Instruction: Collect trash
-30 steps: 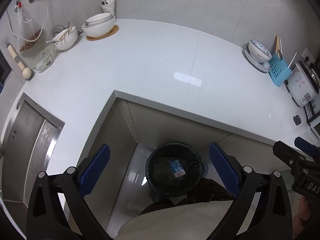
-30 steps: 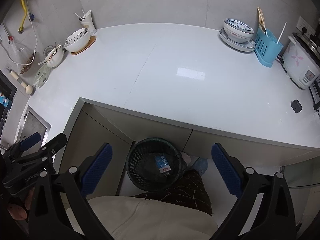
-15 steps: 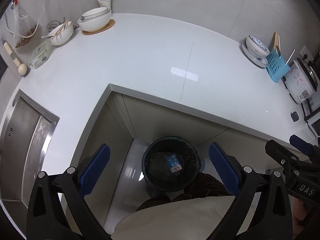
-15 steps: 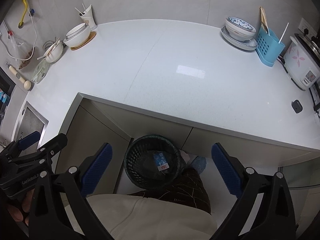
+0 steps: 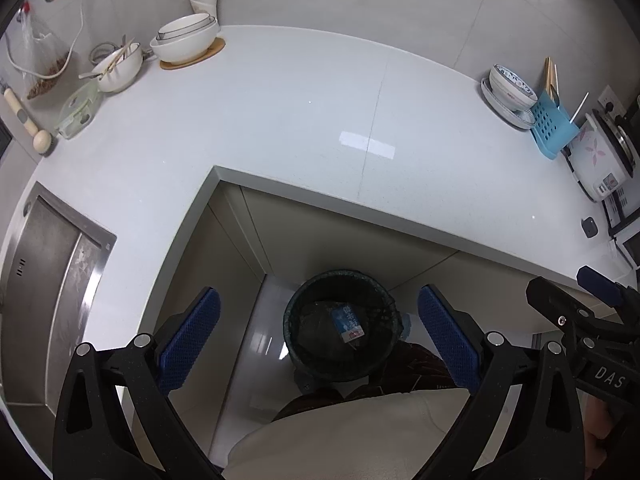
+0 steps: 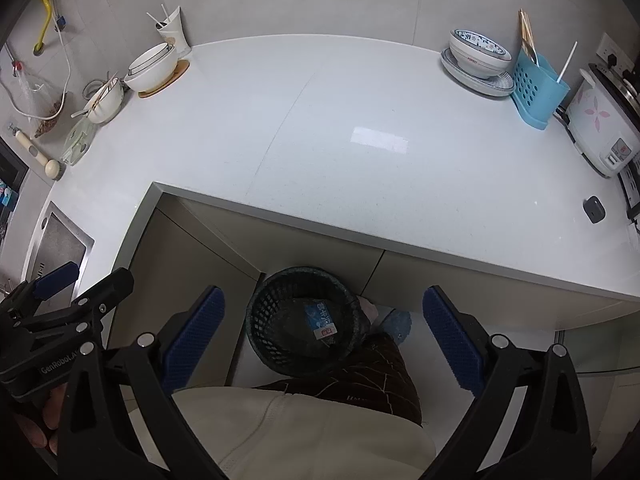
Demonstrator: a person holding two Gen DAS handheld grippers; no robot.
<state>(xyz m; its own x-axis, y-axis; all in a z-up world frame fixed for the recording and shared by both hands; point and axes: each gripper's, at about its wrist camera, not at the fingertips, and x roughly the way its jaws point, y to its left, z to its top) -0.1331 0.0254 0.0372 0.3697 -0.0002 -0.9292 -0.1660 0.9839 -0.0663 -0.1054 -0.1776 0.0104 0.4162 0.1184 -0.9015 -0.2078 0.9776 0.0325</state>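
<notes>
Trash is being shown only inside the black mesh bin [image 5: 342,330], which is standing on the floor under the corner of the white counter [image 5: 280,120]; a blue-and-white wrapper [image 5: 348,322] is lying in it, seen again in the right wrist view [image 6: 322,318]. Both tools are being held high above the bin — the left gripper [image 5: 318,340] and the right gripper [image 6: 324,334] are each spread wide, with nothing being carried between the blue pads [image 5: 188,342]. No loose litter is being made out on the counter, where only bowls [image 5: 186,40], a blue utensil rack [image 5: 554,128] and a rice cooker [image 5: 600,160] are being kept along the walls (a small dark object [image 6: 593,209] near the right edge is too small to be identified). The step in hand is judged to be a search for a further piece, or the close of the job. It is being done well if the counter edges and floor are scanned slowly, the jaws are kept spread, and the crockery is left undisturbed — nothing there looks like waste.
</notes>
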